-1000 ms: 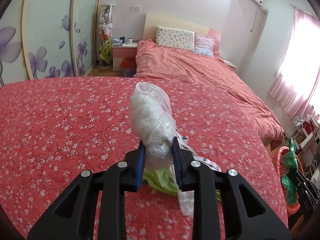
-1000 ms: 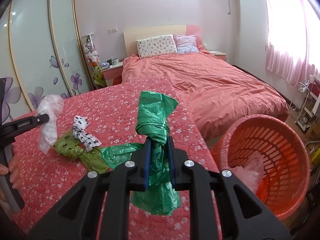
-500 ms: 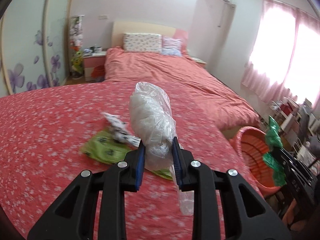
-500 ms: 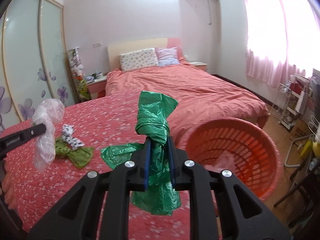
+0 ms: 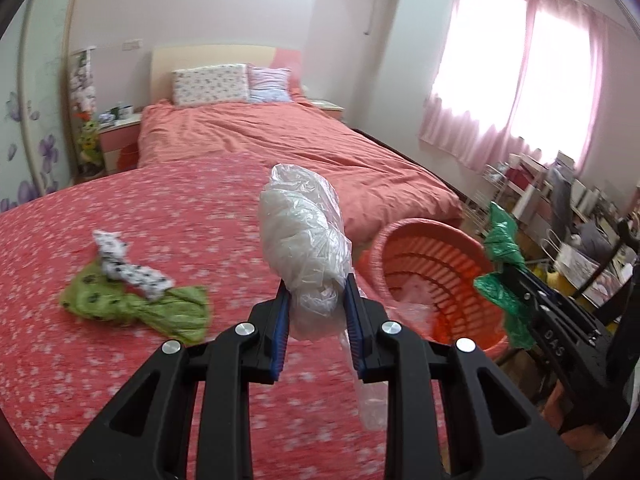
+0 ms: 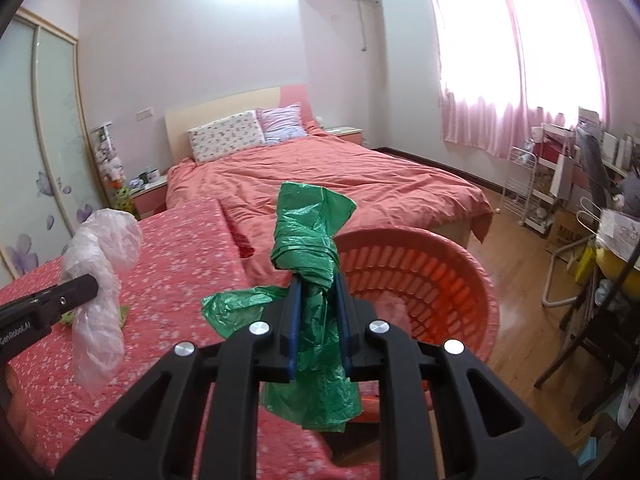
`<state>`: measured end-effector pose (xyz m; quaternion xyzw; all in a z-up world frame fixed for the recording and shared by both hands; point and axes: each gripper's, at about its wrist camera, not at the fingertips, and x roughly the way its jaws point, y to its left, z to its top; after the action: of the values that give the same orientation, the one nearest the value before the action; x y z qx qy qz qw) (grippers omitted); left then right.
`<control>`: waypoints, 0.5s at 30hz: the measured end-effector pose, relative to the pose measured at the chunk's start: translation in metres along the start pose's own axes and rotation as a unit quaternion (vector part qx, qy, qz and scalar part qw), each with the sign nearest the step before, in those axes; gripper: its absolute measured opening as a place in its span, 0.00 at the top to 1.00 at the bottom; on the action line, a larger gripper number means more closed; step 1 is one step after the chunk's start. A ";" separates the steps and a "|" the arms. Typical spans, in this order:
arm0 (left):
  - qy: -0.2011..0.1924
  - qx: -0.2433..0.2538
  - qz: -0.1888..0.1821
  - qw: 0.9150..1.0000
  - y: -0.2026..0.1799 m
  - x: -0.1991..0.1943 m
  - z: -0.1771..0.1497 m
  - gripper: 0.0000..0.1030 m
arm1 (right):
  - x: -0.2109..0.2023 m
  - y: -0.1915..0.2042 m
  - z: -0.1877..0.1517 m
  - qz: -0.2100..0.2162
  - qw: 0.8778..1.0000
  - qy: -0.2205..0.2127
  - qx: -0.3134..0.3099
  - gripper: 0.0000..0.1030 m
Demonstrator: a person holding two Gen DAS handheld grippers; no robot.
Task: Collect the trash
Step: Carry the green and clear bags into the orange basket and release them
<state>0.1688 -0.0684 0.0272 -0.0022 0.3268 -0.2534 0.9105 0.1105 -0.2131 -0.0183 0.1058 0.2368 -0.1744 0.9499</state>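
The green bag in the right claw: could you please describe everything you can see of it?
The green bag is thin, crinkled, glossy plastic, twisted into a rope-like bundle. It stands roughly upright, pinched at its middle by the shut right claw; a crumpled top flares above the pads, a loose tail hangs below, and a flap spreads to the left. It hangs in the air clear of the red quilt, just in front of the orange basket. Only the claw touches it. The left view shows it level with the basket's rim.
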 end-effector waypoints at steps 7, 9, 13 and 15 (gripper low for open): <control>0.016 0.024 -0.040 0.999 -0.047 0.028 -0.001 0.75 | 0.008 -0.030 0.000 -0.023 0.999 0.001 0.023 0.84; 0.021 0.029 -0.051 0.998 -0.058 0.035 -0.002 0.75 | 0.011 -0.039 0.000 -0.028 0.999 0.002 0.030 0.83; 0.030 0.041 -0.073 0.996 -0.076 0.047 -0.003 0.75 | 0.021 -0.058 0.000 -0.037 0.998 0.005 0.043 0.83; 0.035 0.045 -0.081 0.995 -0.083 0.054 -0.003 0.75 | 0.024 -0.065 0.000 -0.039 0.998 0.006 0.050 0.83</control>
<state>0.1641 -0.1653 0.0072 0.0210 0.3458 -0.3404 0.8741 0.1058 -0.2793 -0.0374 0.1450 0.2377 -0.2223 0.9344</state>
